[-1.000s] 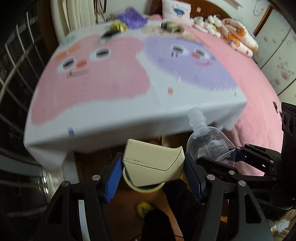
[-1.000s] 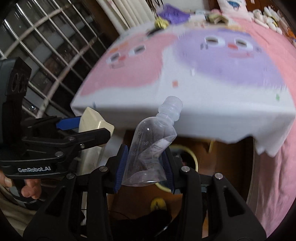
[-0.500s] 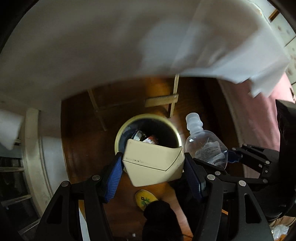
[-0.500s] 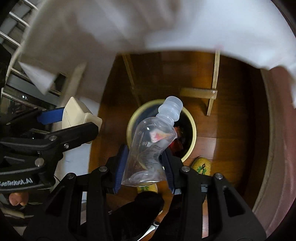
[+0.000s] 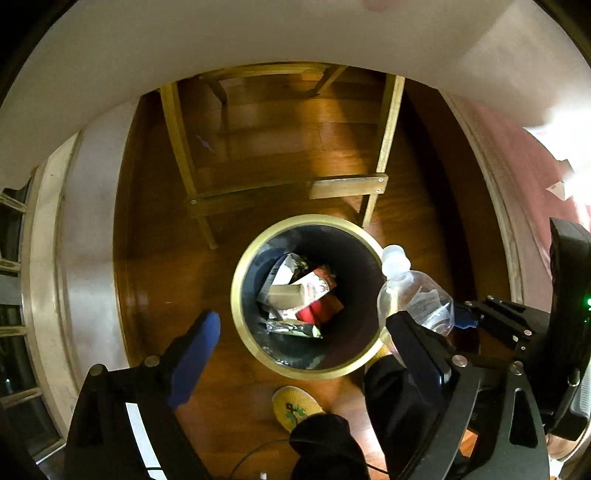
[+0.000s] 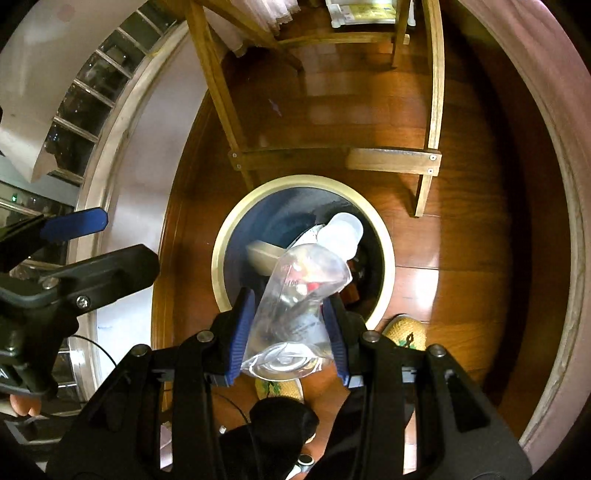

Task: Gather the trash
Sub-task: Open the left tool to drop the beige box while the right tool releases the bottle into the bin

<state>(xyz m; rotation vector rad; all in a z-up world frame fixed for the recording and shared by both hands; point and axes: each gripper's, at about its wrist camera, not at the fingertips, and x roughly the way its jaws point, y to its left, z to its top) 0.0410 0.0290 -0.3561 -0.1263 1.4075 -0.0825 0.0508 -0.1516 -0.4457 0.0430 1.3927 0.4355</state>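
Left hand-held gripper (image 5: 299, 339): points steeply down over the waste bin; its jaws have just been opening and now stand wide apart, with nothing between the blue pads.
Right hand-held gripper (image 6: 288, 325): clamped on the clear plastic bottle, one blue pad pressing each side of its crumpled body.
Clear plastic bottle (image 6: 295, 302): empty and dented, held with its base toward the camera and its pale cap pointing out over the bin's opening; in the left wrist view it shows at the bin's right rim (image 5: 413, 295).
Waste bin (image 5: 236, 295): round, with a pale yellow rim and a dark liner, standing on the wooden floor directly below both grippers.
Cream carton (image 5: 286, 295): lies inside the bin on top of the other rubbish, free of the left pads; in the right wrist view a pale edge of it shows behind the bottle (image 6: 264, 254).
Other rubbish in the bin: a red wrapper (image 5: 319, 308), a printed packet and a silvery foil piece, piled against one another at the bottom.
Wooden frame (image 5: 347, 186): light legs and a crossbar stand on the floor just beyond the bin.
White cloth (image 5: 258, 33): hangs across the top of the left wrist view, above the frame.
Wooden floor (image 5: 166, 258): dark, glossy boards around the bin.
Person: a yellow slipper (image 5: 295, 406) near the bin's near rim, with dark clothing over it; fingertips (image 6: 24, 404) show under the left gripper's handle in the right wrist view.
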